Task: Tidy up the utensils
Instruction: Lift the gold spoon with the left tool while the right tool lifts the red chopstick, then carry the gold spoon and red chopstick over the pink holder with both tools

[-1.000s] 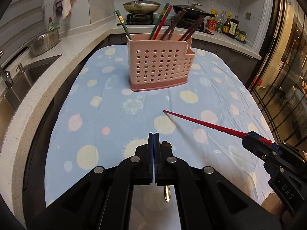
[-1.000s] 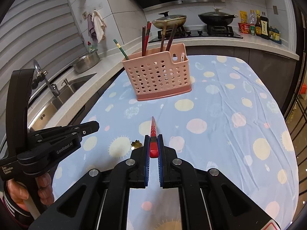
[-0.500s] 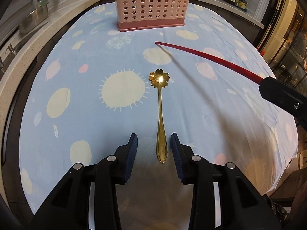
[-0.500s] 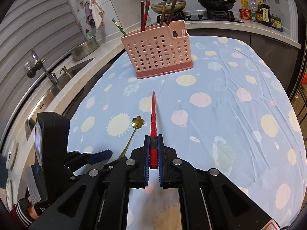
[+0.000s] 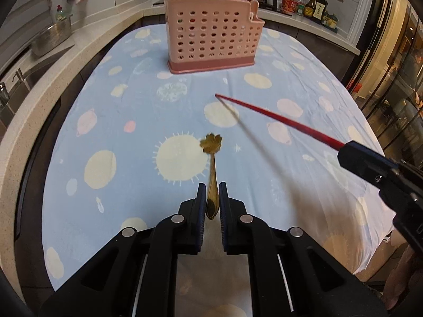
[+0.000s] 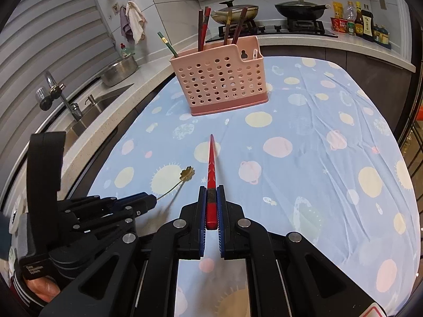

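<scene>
My left gripper [image 5: 212,192] is shut on the handle of a gold flower-bowl spoon [image 5: 211,144] and holds it above the cloth; the spoon also shows in the right wrist view [image 6: 186,173]. My right gripper [image 6: 211,198] is shut on a red chopstick [image 6: 211,163] that points toward a pink perforated utensil holder [image 6: 219,76]. The chopstick [image 5: 277,117] and right gripper [image 5: 375,166] show at the right of the left wrist view. The holder [image 5: 211,34] stands upright at the table's far side with several chopsticks in it.
The table carries a blue cloth with planet prints [image 5: 105,105]. A counter with a sink [image 6: 87,108] and a steel bowl [image 6: 119,70] runs along the left. A stove with pans [image 6: 298,10] and sauce bottles [image 6: 362,25] lies behind.
My left gripper was shut and empty, opened around the spoon's handle lying on the cloth, then closed on it and lifted it. My right gripper keeps the chopstick, little moved.
</scene>
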A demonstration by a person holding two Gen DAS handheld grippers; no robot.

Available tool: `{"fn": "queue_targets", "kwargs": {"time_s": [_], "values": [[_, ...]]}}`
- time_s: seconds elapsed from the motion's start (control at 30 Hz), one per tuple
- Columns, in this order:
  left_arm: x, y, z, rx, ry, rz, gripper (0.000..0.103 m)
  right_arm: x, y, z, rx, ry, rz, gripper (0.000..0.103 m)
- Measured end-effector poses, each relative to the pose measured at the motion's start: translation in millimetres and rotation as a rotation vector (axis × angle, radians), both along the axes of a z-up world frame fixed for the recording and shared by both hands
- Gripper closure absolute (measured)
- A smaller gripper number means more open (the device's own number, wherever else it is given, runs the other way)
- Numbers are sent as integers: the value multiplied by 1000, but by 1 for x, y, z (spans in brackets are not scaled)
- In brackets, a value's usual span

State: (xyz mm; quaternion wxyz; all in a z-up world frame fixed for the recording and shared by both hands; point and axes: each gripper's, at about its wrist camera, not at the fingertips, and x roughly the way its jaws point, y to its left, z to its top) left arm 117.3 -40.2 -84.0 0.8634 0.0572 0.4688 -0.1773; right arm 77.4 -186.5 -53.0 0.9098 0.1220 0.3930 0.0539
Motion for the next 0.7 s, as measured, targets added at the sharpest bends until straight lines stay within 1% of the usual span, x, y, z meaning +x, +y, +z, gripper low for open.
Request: {"fn": "queue_targets", "kwargs": {"time_s": [0.03, 0.2, 0.3, 0.47, 0.6, 0.7], "values": [[2, 1, 8, -7, -14, 1, 103, 1, -1, 4, 0, -10, 0, 96], [17, 4, 37, -34, -82, 16, 103, 11, -4, 25, -4, -67, -6, 96], [28, 9, 50, -57, -103, 30, 103, 16, -7, 34, -5, -91, -10, 96], [40, 12, 70, -65, -135, 45, 103, 25, -12, 47, -6, -126, -12, 96], [49, 12, 90, -88, -153, 41, 103, 34, -15, 65, -8, -173, -17, 96], [55, 10, 105, -95, -185, 34, 103, 44, -16, 82, -16, -213, -17, 96]]}}
